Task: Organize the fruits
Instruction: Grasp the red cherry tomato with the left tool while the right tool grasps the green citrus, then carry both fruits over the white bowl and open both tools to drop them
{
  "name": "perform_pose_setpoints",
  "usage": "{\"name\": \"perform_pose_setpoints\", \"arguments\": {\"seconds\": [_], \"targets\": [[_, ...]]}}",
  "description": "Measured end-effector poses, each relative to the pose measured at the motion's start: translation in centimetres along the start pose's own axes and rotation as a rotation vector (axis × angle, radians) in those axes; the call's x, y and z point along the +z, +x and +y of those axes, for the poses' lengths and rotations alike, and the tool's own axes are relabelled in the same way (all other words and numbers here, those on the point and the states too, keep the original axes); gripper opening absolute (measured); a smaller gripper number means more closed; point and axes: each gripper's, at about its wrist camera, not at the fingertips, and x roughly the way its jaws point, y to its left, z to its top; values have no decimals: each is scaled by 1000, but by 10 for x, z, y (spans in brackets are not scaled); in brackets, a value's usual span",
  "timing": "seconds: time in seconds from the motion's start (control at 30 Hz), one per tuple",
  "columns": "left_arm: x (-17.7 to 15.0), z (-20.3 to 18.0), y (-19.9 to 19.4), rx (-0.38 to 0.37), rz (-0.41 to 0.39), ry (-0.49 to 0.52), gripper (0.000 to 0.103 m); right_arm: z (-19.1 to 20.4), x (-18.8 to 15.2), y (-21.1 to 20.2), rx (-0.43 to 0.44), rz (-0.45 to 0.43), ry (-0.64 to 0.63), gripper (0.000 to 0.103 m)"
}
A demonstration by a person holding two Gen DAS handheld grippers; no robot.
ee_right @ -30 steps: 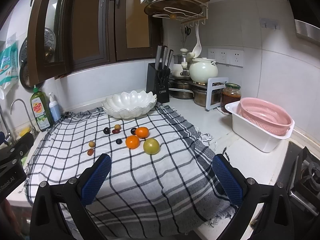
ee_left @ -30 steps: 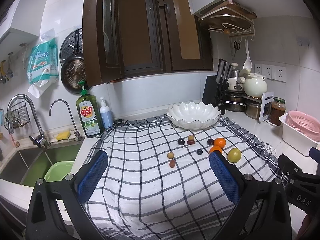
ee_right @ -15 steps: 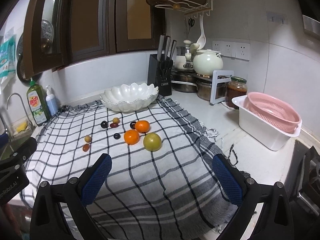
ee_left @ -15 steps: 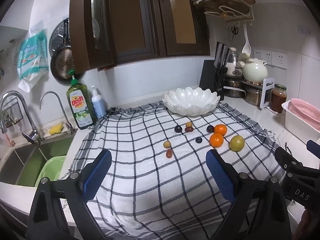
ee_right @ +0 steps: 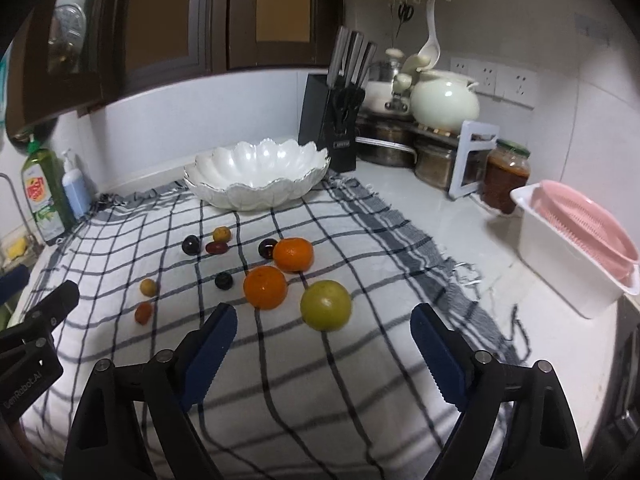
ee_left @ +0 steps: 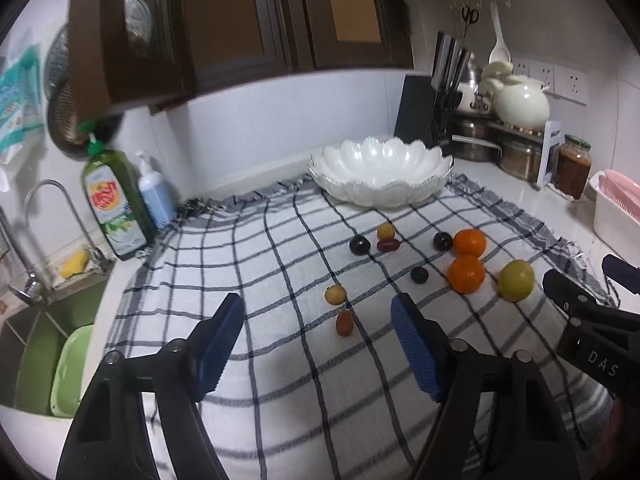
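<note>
Fruits lie loose on a checked cloth (ee_left: 280, 360): two oranges (ee_right: 265, 287) (ee_right: 293, 254), a yellow-green fruit (ee_right: 325, 311) and several small dark, red and yellow fruits (ee_right: 191, 245). A white scalloped bowl (ee_right: 256, 172) stands empty behind them. My left gripper (ee_left: 318, 346) is open and empty, just short of a small red fruit (ee_left: 344, 322) and a small yellow one (ee_left: 335, 294). My right gripper (ee_right: 323, 354) is open and empty, just short of the yellow-green fruit. The same bowl (ee_left: 380, 170) and oranges (ee_left: 465, 274) show in the left wrist view.
A sink (ee_left: 36, 344) with a green basin and a dish soap bottle (ee_left: 114, 204) are at the left. A knife block (ee_right: 334, 128), pots, a jar (ee_right: 506, 178) and a white tub with a pink strainer (ee_right: 576, 248) stand at the back right.
Both grippers have moved forward and down toward the fruits, which now look larger and closer. Both stay open. No fruit has moved.
</note>
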Motion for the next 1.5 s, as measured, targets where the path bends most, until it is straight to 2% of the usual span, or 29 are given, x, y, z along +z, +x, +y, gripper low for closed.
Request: {"name": "perform_pose_setpoints", "arguments": {"seconds": [0.27,0.4,0.47,0.6,0.73,0.83,0.97,1.1,1.33,1.5], "targets": [[-3,1,54,-73,113,22,61,9,2,39,-51,65,31,84],[-5,-4,73,-81,164,39,57,7,3,56,-57,98,39,82],[-6,-7,81,-84,189,47,49,4,4,65,-60,118,37,81],[-9,-11,95,-80,250,24,45,-1,4,82,-34,154,33,78],[-11,-15,103,-65,275,8,40,-2,4,95,0,188,9,75],[-12,-15,111,-57,305,-10,32,-4,5,102,13,208,4,72],[-14,-14,117,-44,318,-34,26,-8,4,109,26,224,10,69],[-16,-17,121,-49,327,-38,24,-9,2,115,36,245,6,67],[-15,-22,125,-62,335,-41,17,-13,2,121,61,260,22,51],[-13,-19,124,-66,333,-58,16,-14,2,119,71,263,19,51]]}}
